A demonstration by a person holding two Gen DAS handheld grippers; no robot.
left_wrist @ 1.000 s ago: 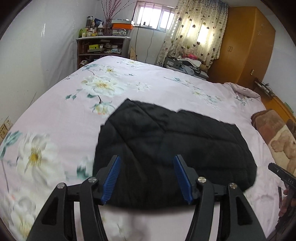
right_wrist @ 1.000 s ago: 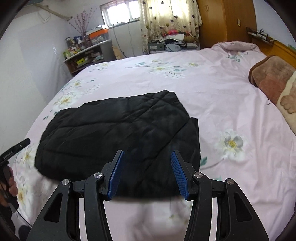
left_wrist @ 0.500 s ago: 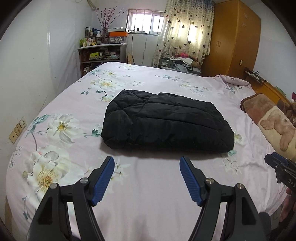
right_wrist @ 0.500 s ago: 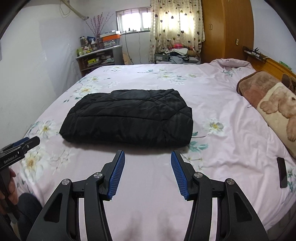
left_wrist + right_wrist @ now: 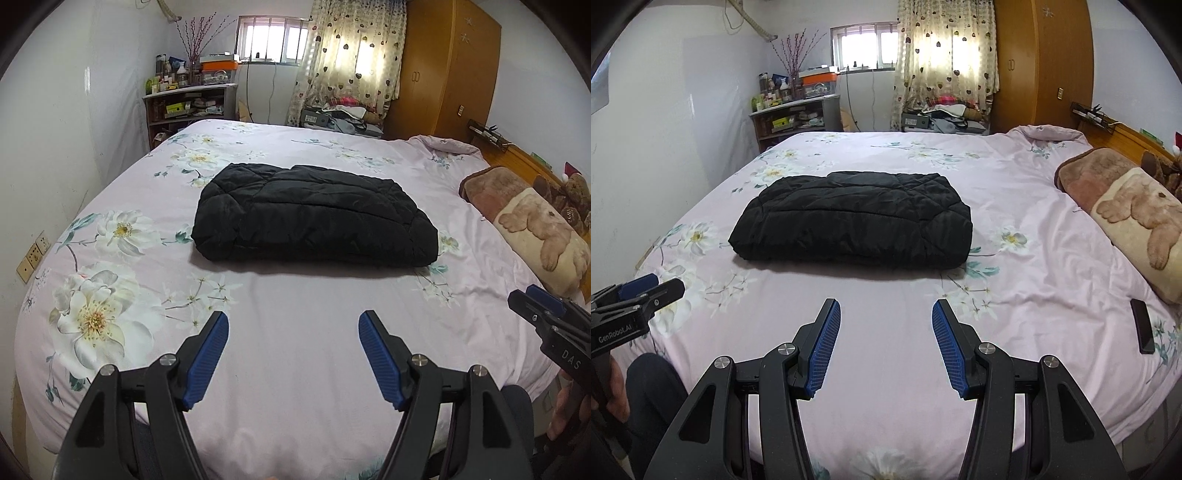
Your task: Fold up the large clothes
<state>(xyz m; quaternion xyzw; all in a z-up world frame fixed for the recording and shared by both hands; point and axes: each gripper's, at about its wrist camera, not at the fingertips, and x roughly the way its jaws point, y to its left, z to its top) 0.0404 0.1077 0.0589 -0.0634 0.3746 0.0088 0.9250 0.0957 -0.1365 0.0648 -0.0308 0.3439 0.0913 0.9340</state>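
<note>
A black quilted jacket [image 5: 314, 216] lies folded into a thick rectangle in the middle of the pink floral bed [image 5: 295, 314]. It also shows in the right wrist view [image 5: 853, 225]. My left gripper [image 5: 293, 321] is open and empty, held over the bed's near part, well short of the jacket. My right gripper [image 5: 884, 310] is open and empty, also back from the jacket. The right gripper shows at the right edge of the left wrist view [image 5: 546, 317]; the left gripper shows at the left edge of the right wrist view [image 5: 635, 295].
A brown bear-print pillow [image 5: 1137, 218] lies at the bed's right side. A black phone [image 5: 1142, 325] lies on the sheet near the right edge. A cluttered shelf [image 5: 188, 107], a curtained window and a wooden wardrobe [image 5: 447, 70] stand beyond the bed.
Both grippers have pulled back and up from the jacket toward the near edge of the bed. The jacket has stayed folded and still.
</note>
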